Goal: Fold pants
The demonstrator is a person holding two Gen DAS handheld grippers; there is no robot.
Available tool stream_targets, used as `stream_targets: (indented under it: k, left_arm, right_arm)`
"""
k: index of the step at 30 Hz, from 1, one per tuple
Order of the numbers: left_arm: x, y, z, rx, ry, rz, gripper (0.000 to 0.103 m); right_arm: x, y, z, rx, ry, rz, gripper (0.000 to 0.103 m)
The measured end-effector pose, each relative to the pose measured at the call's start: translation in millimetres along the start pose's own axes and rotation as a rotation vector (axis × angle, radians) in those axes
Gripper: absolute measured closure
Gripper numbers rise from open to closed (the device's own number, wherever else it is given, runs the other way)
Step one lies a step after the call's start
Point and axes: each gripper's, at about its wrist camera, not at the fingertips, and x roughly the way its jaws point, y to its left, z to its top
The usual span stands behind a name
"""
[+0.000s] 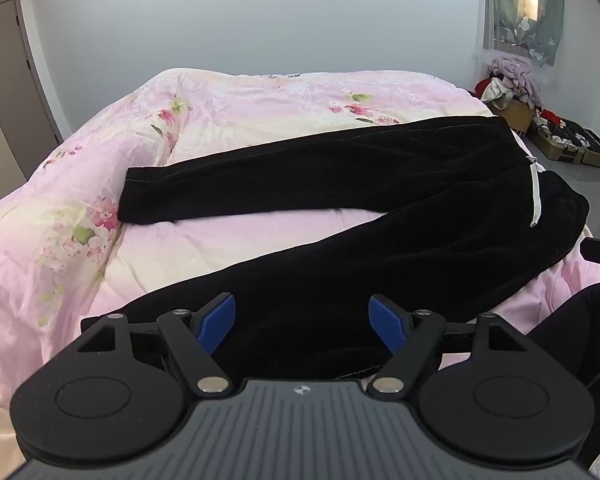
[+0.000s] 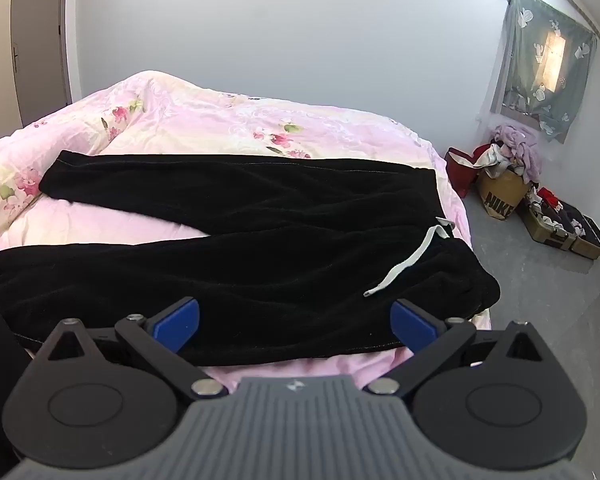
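While both tools hover short of the cloth, nothing is gripped yet.

Left jaws: the left gripper (image 1: 302, 325) has its blue pads (image 1: 219, 322) spread wide and empty, poised over the near leg toward its cuff end.

Right jaws: the right gripper (image 2: 296, 324) is likewise spread apart and empty, just above the near edge of the hip area, below the waist.

Pants: the black pants (image 2: 260, 248) lie flat on the bed (image 2: 188, 120), legs splayed in a V, waist toward the bed's right edge, cuffs to the left. A white drawstring (image 2: 404, 268) trails across the waist.

Step in hand: likely gripping the near leg along its outer seam to carry it over onto the far leg.

Doing it well: pinch only the near leg's layers, one grip near the cuff and one near the waist; lift both together so the fabric stays taut, and match seam to seam.

Risk: the waist overhangs the bed edge, so a pull could drag it off.

Surroundings: boxes and clothes (image 2: 508, 184) clutter the floor by the wall.
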Motion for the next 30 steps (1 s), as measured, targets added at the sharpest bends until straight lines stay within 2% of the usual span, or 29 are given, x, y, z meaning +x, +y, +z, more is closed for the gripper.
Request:
stream_targets:
  k: [7,9,12,14,30]
  left_arm:
    - [-5.2,6.9,0.4,-0.008,-0.021,-0.005,0.014]
    - [0.5,1.6,-8.4,-0.008,-0.002,0.014,0.014]
    - [0.1,0.0,-1.8,-0.002,0.007,0.02,0.014]
    - [0.3,-0.3,-1.7,-0.004,0.009,0.021,0.014]
    - [2.1,-1.8,0.0,0.0,0.015,0.016,0.014]
  right_arm:
    - [-0.2,3.6,-1.6,-0.003,-0.001,0.004,0.005]
    - [-1.7,6.4,-2.7,-0.003,-0.002,0.006,0.005]
    - [-6.1,15.2,-6.3,-0.005,-0.009,0.009,0.005]
    - [0.6,1.5,-2.6,-0.004,-0.007,0.024,0.005]
    - [-3.2,-2.5,-6.2,0.01,-0.007,0.023,0.005]
